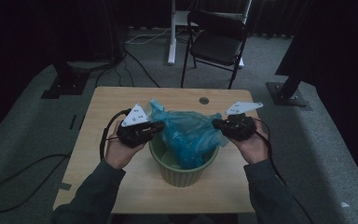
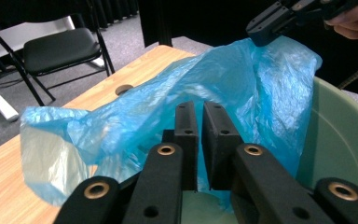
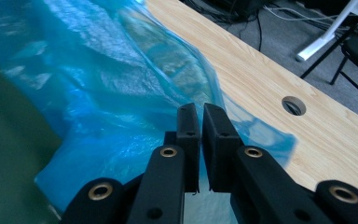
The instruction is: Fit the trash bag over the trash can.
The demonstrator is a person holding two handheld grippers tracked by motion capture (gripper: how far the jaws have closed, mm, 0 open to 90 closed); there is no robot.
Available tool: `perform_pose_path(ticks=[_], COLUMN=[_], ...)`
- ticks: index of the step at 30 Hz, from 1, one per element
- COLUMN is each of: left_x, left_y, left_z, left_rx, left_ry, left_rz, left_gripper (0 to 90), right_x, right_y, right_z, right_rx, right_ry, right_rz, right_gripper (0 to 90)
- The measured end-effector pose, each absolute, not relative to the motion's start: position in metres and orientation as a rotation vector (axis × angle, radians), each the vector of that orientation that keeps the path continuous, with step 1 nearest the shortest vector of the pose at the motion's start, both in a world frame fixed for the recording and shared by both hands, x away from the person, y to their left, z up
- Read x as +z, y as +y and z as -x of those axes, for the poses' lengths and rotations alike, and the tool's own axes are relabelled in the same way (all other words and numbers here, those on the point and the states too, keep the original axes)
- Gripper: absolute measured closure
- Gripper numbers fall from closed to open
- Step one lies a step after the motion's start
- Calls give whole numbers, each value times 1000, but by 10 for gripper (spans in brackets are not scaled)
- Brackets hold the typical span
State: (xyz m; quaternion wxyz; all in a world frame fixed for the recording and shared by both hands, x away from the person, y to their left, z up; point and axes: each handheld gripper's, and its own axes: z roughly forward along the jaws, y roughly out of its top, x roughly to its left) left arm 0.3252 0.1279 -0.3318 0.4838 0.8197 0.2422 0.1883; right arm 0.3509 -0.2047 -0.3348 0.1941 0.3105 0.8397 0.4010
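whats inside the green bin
A blue plastic bag hangs into the green bin, its edges pulled up by the left gripper and right gripper. The film hides the bin's bottom and anything inside the bag.

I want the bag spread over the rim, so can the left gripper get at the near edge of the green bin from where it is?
Probably yes: the left gripper is by the green bin rim, with only the loose blue bag there.
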Motion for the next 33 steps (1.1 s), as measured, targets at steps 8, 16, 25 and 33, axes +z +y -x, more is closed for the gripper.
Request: perform_pose_path(ticks=[8,16,25,33], left_x=[-320,-311,-308,-321], left_y=[120,112,99,78], left_z=[-332,-348,-387,-420], left_rx=[492,509,527,443], left_ry=[599,618,684,666], left_rz=[-1976,-1966,-2048,-2150], left_gripper=[770,754,719,637], right_x=[-337,-339,-345,-343], right_y=[-210,-202,-195,-192], right_z=[-345,-356,-370,-371], right_rx=[1159,1137,1093,1091], right_ry=[2362,2381,2398,2402], right_rz=[-855,-805,-811,-803], right_gripper=[847,848,848,848])
